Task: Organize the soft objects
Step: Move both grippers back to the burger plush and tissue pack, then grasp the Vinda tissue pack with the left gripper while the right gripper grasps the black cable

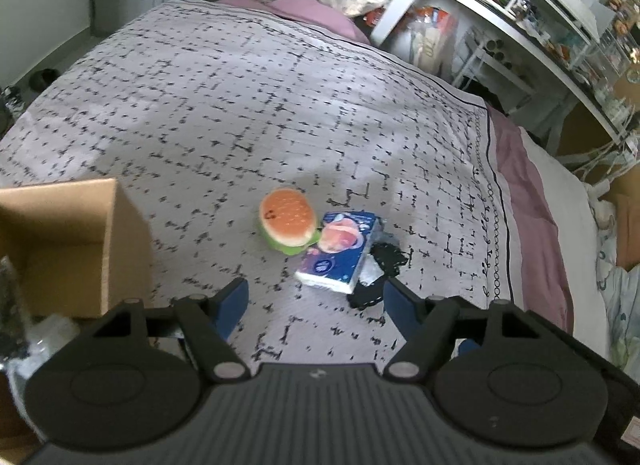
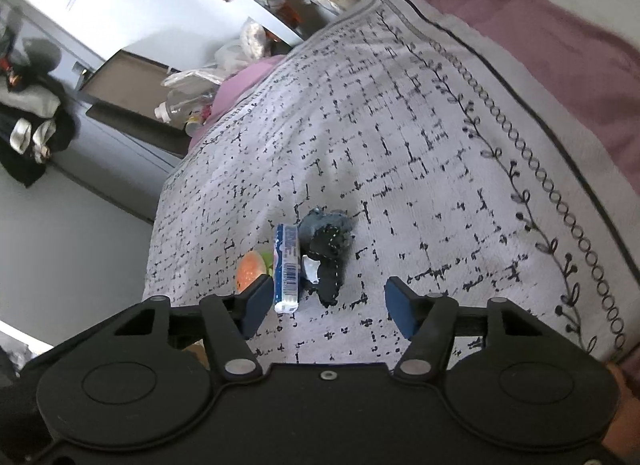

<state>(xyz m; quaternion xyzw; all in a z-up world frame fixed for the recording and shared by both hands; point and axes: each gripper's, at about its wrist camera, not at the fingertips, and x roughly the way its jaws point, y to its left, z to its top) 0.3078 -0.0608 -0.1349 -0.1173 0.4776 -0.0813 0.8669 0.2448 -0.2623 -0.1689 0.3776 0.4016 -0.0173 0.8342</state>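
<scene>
A: On the bed [image 1: 240, 105], the burger toy [image 1: 287, 221], tissue pack [image 1: 340, 253] and dark sock [image 2: 328, 253] lie together, near the box [image 1: 60, 241].

B: Both hand-held grippers, left [image 1: 314, 301] and right [image 2: 325, 301], are open and empty. Next, grab one.

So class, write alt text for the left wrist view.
An open left gripper hovers over a patterned bedspread, holding nothing. Ahead lie a burger-shaped soft toy, a blue tissue pack and a black fabric item, with an open cardboard box at left.
</scene>
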